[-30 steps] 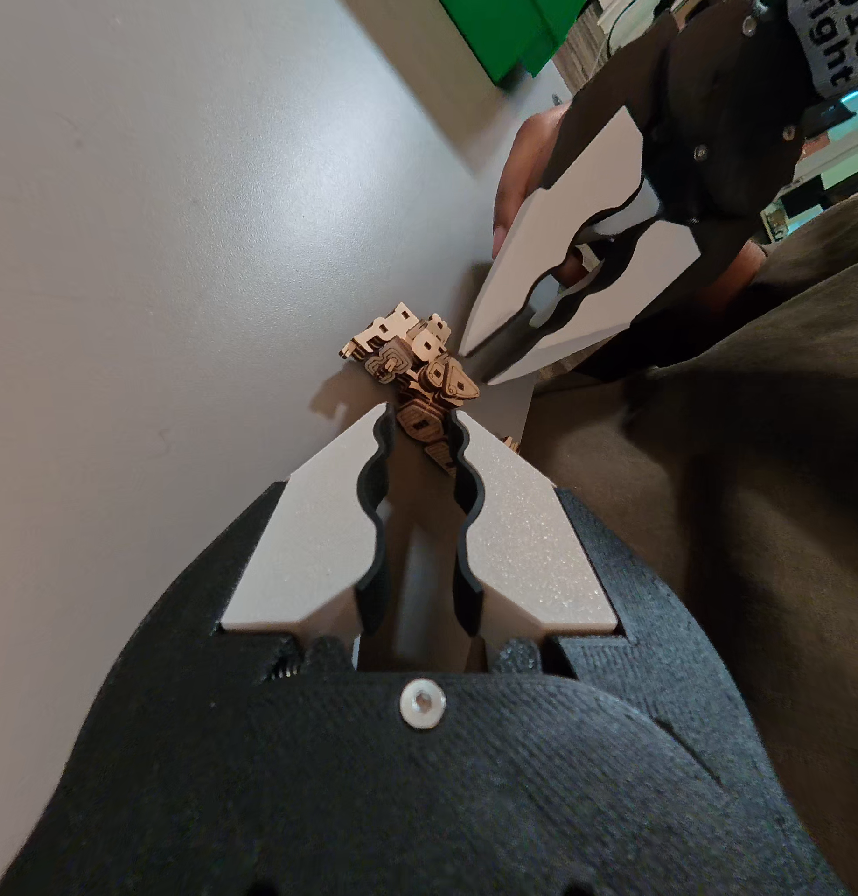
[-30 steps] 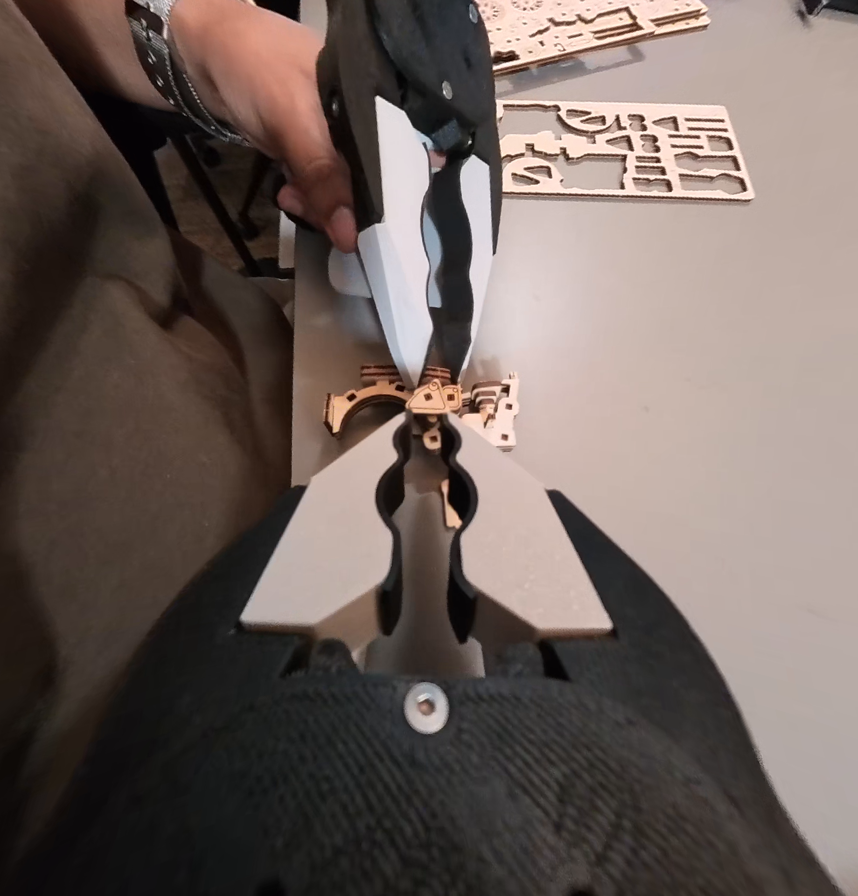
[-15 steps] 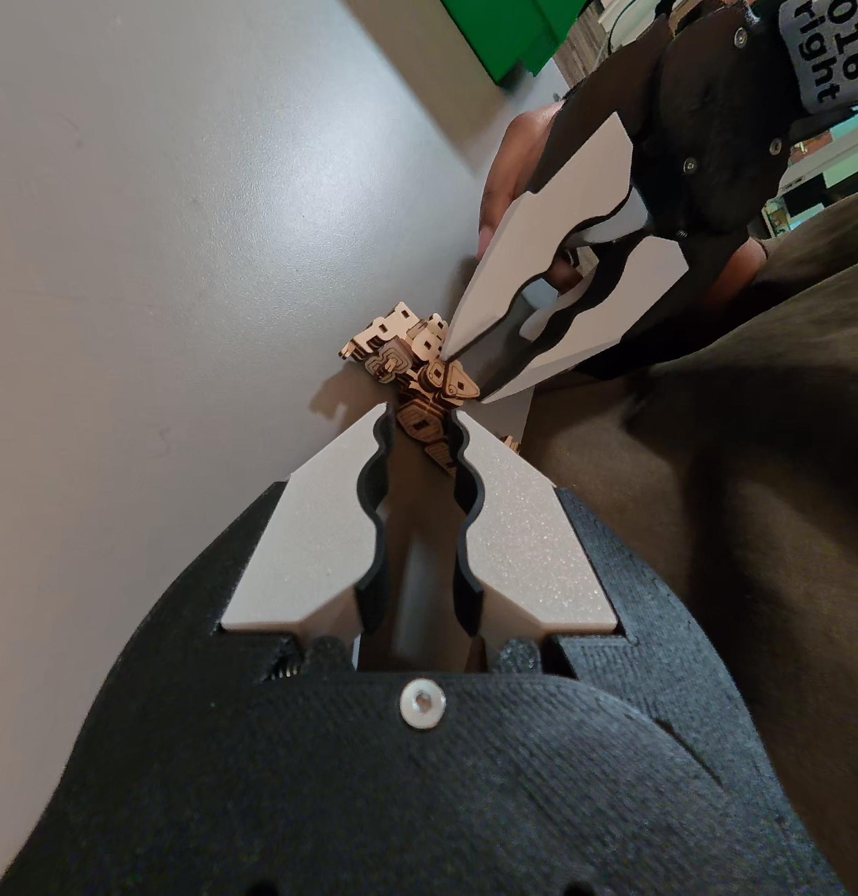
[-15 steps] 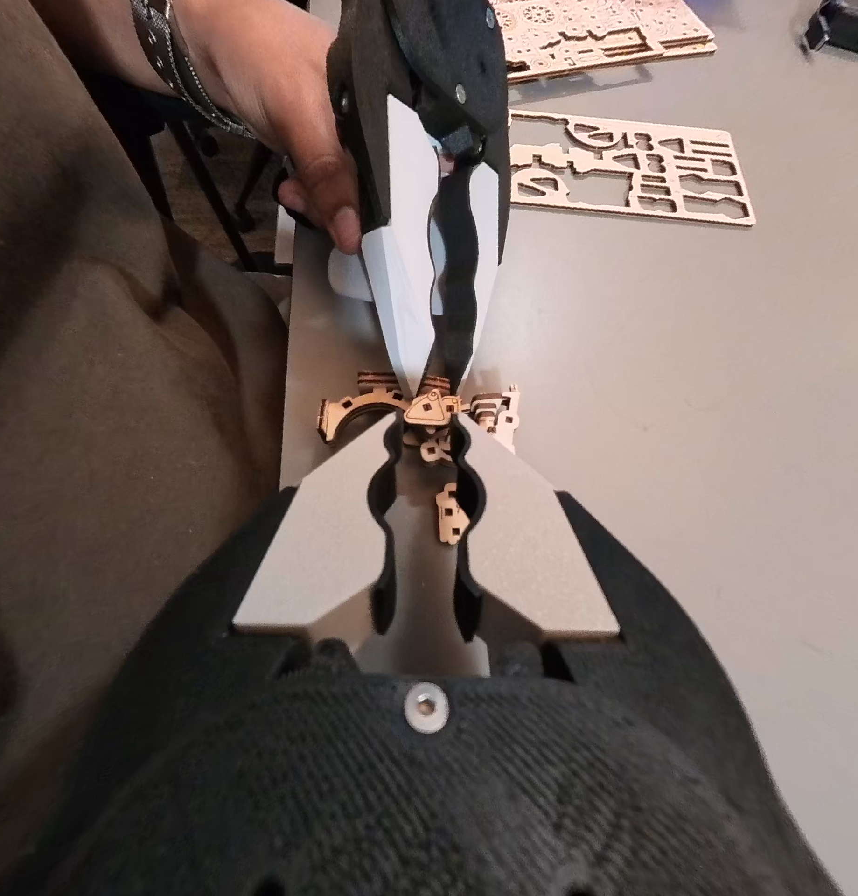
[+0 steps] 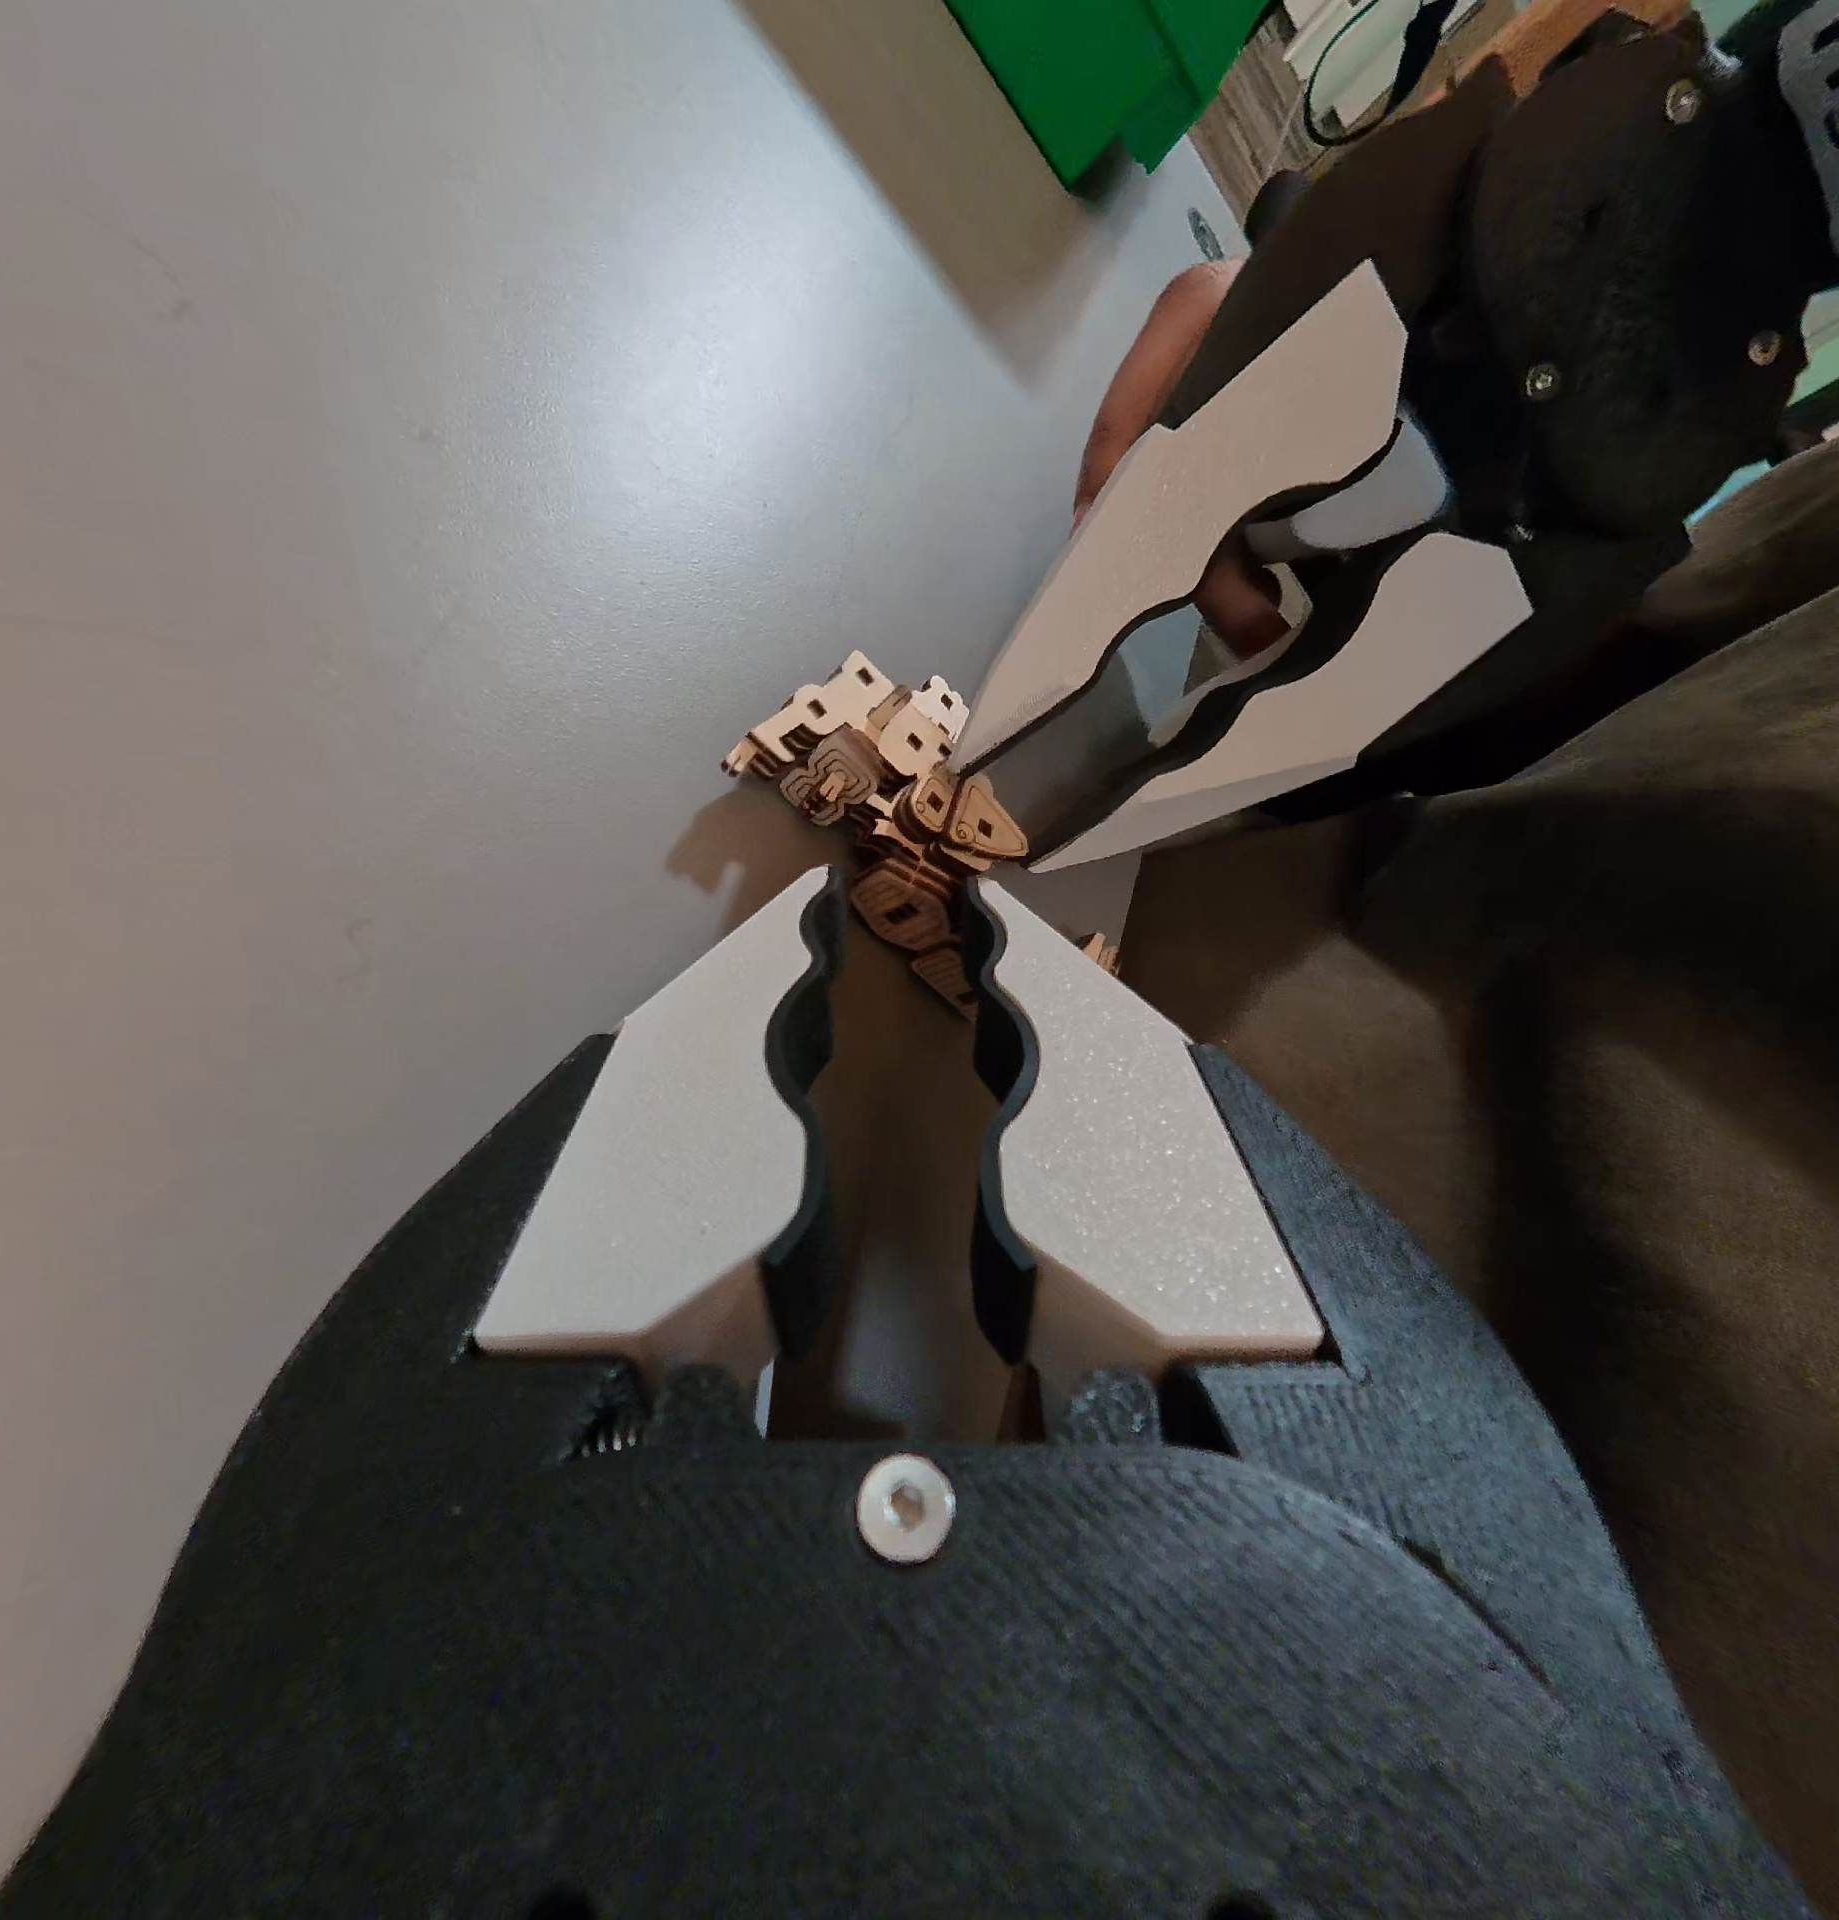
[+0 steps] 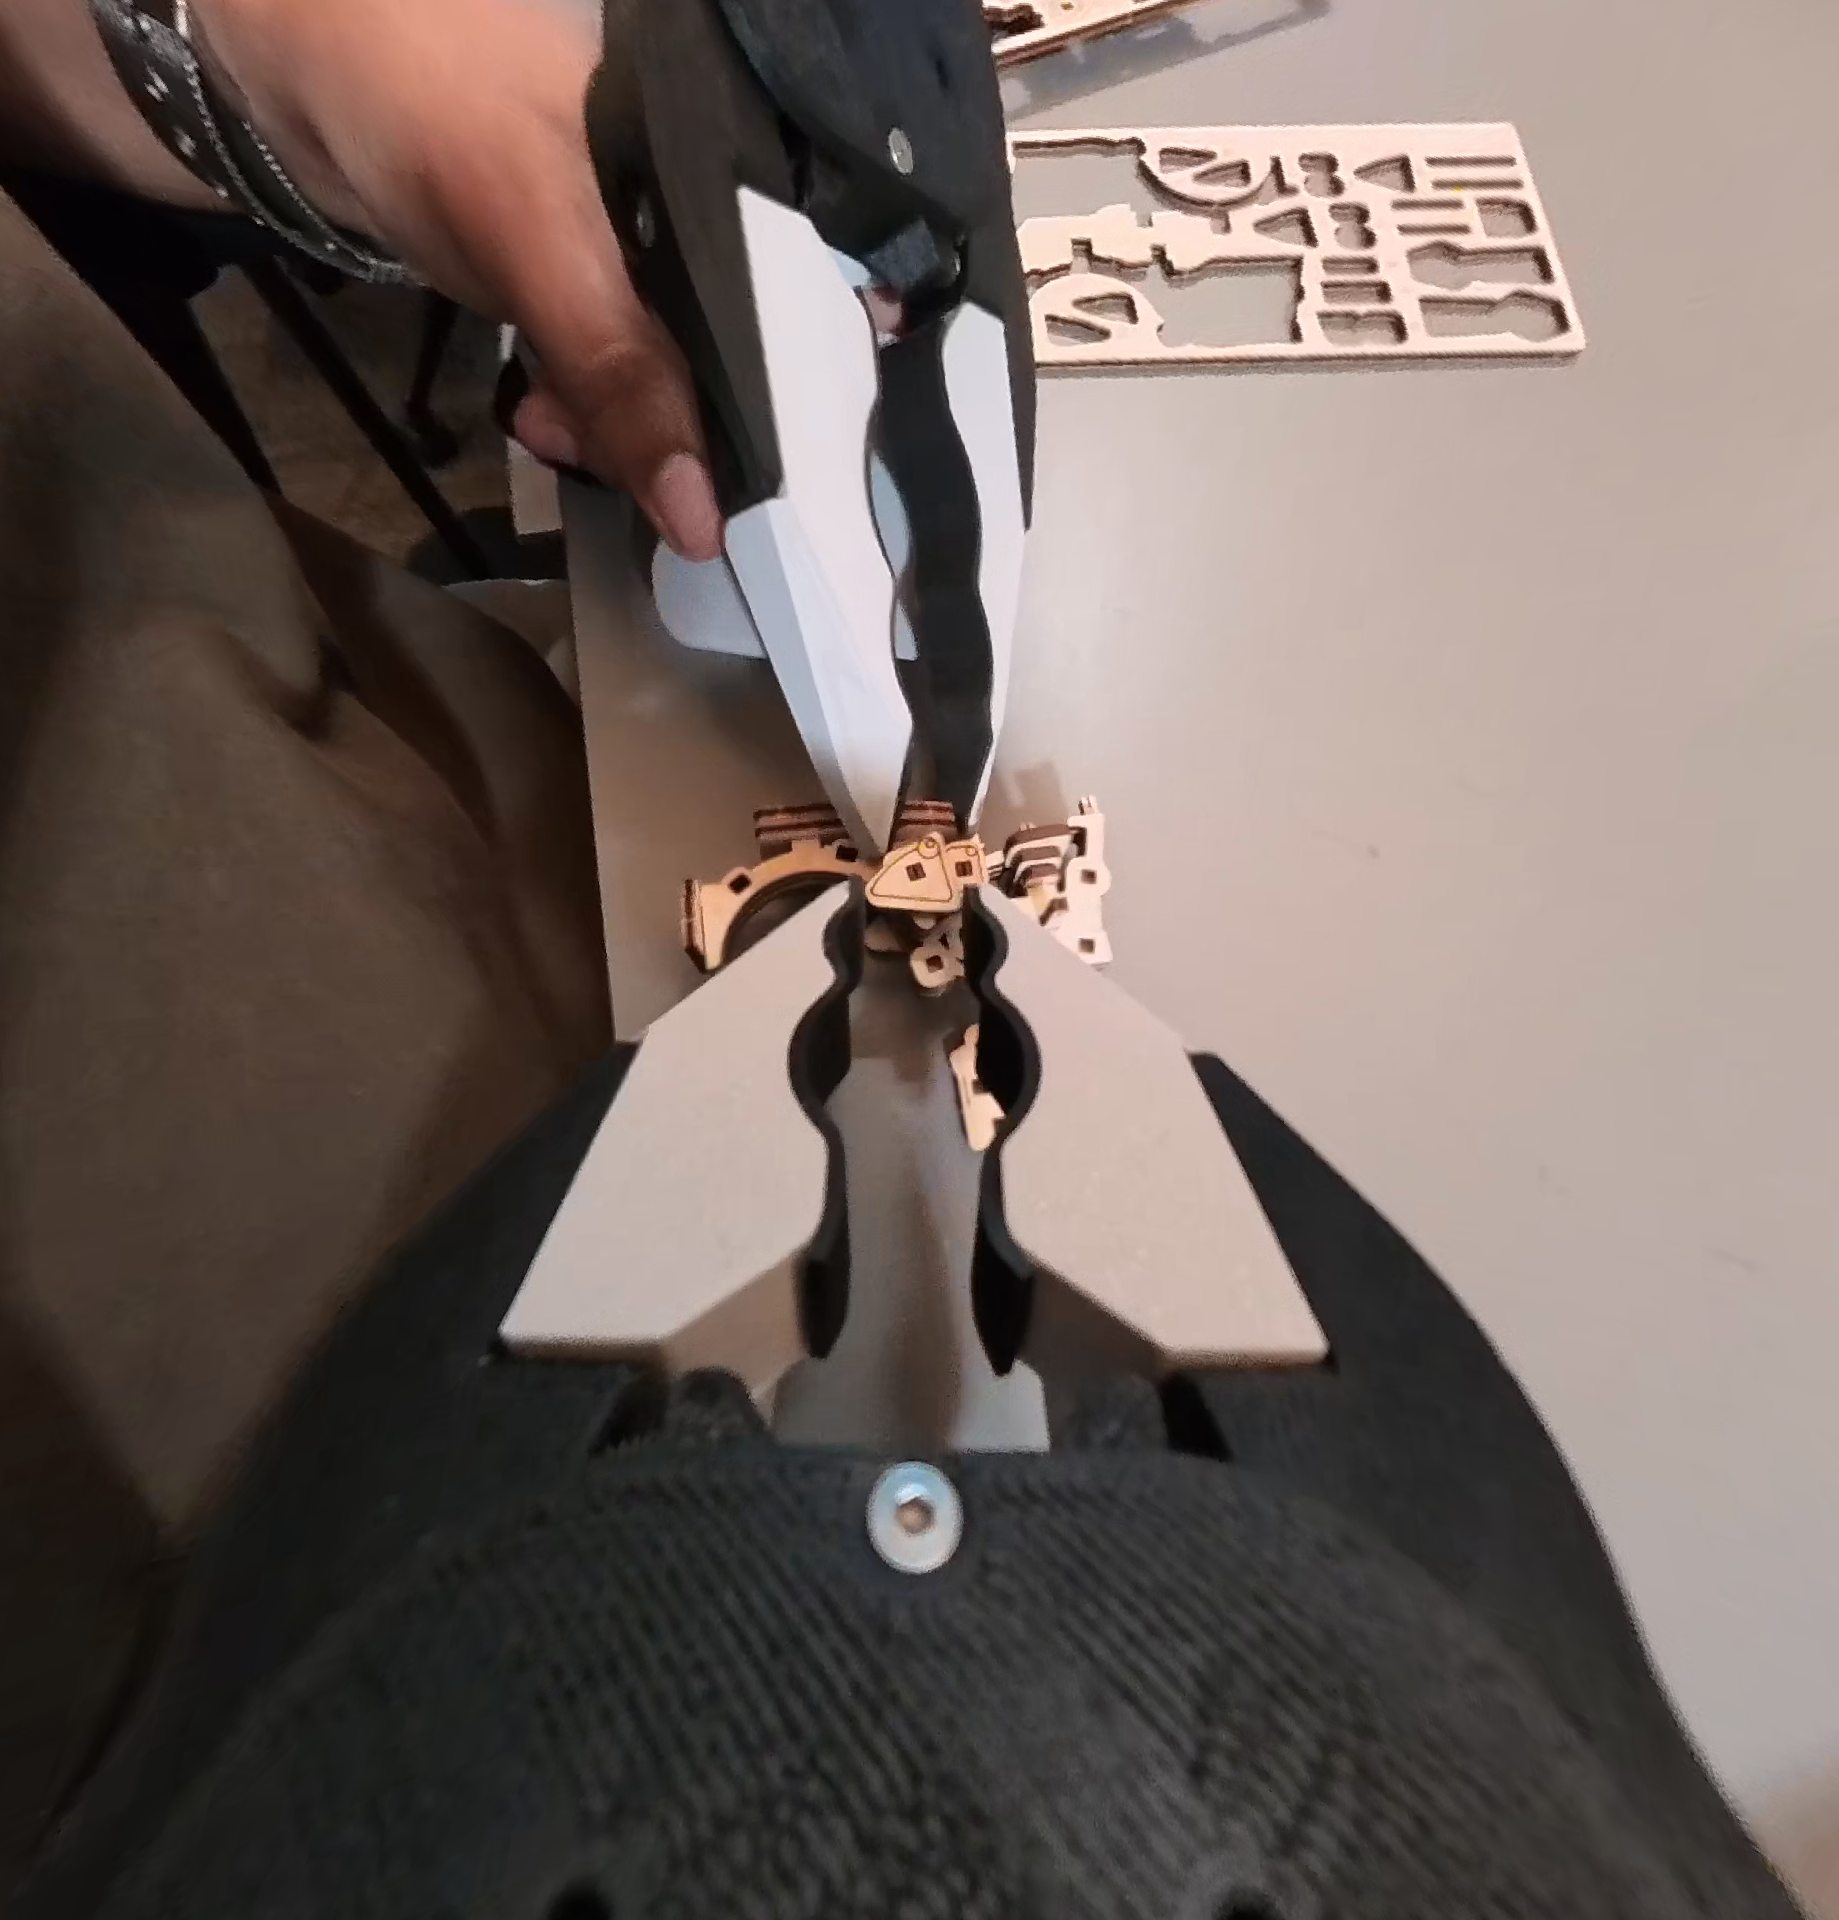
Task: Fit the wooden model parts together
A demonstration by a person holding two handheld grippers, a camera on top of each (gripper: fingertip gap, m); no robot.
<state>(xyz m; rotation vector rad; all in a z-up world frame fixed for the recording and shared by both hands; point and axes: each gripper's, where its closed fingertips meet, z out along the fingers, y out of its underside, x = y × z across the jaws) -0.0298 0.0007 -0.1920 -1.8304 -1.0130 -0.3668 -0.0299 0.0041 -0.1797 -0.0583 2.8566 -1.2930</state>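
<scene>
A small wooden model (image 5: 842, 774) of layered laser-cut parts sits at the near edge of the grey table (image 5: 375, 520). My left gripper (image 5: 899, 883) is shut on its lower part. In the right wrist view the left gripper (image 6: 925, 831) comes down from above onto the model (image 6: 1060, 883). My right gripper (image 6: 915, 896) is closed on a small triangular wooden part (image 6: 920, 878) on top of the model. In the left wrist view the right gripper (image 5: 998, 816) reaches in from the upper right, tips on either side of that part (image 5: 962, 821).
A small loose wooden piece (image 6: 972, 1091) lies on the table between the right fingers. A punched-out wooden sheet (image 6: 1299, 249) lies farther back, another sheet (image 6: 1102, 21) behind it. The person's dark-clothed lap (image 6: 219, 831) borders the table edge. A green object (image 5: 1081, 83) stands beyond the table. The grippers are tip to tip, or close to it.
The right gripper has moved in toward the model and its tips have come onto the triangular part. The left gripper has held still on the model.
</scene>
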